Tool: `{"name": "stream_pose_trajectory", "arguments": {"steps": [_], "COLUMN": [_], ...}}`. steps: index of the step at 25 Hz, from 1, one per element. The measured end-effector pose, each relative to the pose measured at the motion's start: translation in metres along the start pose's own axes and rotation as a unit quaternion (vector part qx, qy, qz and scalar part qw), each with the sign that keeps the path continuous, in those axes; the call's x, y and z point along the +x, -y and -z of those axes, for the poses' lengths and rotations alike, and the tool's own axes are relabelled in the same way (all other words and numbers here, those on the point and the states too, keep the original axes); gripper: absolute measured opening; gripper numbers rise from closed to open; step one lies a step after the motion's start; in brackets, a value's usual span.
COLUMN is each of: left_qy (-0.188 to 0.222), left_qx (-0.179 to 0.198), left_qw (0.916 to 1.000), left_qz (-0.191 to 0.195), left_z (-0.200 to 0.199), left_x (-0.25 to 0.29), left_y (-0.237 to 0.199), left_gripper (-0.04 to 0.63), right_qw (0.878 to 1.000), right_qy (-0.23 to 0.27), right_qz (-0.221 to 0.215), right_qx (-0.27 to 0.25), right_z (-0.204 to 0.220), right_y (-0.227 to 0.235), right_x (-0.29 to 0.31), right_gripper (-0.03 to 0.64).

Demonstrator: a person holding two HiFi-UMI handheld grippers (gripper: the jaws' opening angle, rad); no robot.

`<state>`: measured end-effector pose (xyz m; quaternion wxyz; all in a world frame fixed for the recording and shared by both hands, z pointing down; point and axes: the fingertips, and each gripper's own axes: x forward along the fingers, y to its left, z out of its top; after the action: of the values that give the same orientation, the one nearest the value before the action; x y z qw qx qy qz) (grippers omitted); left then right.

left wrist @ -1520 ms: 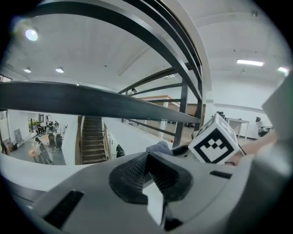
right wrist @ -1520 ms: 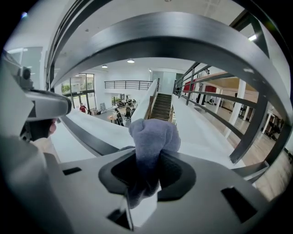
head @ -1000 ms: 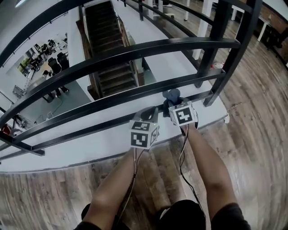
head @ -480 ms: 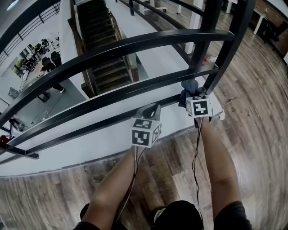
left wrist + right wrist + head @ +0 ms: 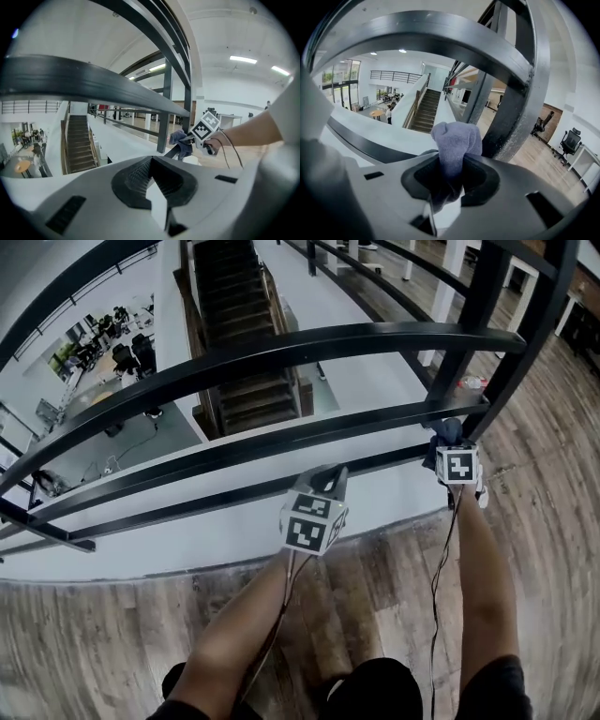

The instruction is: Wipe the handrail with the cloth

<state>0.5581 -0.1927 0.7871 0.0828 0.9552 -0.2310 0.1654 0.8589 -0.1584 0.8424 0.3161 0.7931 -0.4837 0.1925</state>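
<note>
Right gripper view: your right gripper (image 5: 449, 180) pinches the cloth (image 5: 457, 140), bunched just beside the handrail (image 5: 511, 108) post; your left gripper (image 5: 152, 187) is pressed together, empty, well apart.

Wood-plank floor (image 5: 112, 652) meets a white ledge (image 5: 216, 538) overlooking a dark staircase (image 5: 239, 343) and bright lower hall (image 5: 173, 442).

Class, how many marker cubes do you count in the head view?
2. One cube rides on the left gripper, mid-picture; the other rides on the right gripper, which holds the cloth beside the post. None seems hidden.
</note>
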Motion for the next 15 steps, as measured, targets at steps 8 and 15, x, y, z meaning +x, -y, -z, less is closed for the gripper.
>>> {"name": "stream_pose_trajectory", "arguments": {"steps": [8,15], "left_qy": [0.037,0.044], "left_qx": [0.075,0.063], "left_qw": [0.9964,0.997], "left_qz": [-0.015,-0.002], "left_z": [-0.069,-0.257], "left_x": [-0.127,-0.317], "left_y": [-0.058,-0.057], "left_gripper": [-0.002,-0.002], "right_qw": [0.989,0.965], "right_qy": [0.113,0.195], "right_qz": [-0.093,-0.177], "right_qx": [0.006,-0.003], "right_z": [-0.091,-0.271], "right_y": [-0.123,-0.188], "right_x": [-0.152,-0.444], "right_gripper": [0.104,0.104]}}
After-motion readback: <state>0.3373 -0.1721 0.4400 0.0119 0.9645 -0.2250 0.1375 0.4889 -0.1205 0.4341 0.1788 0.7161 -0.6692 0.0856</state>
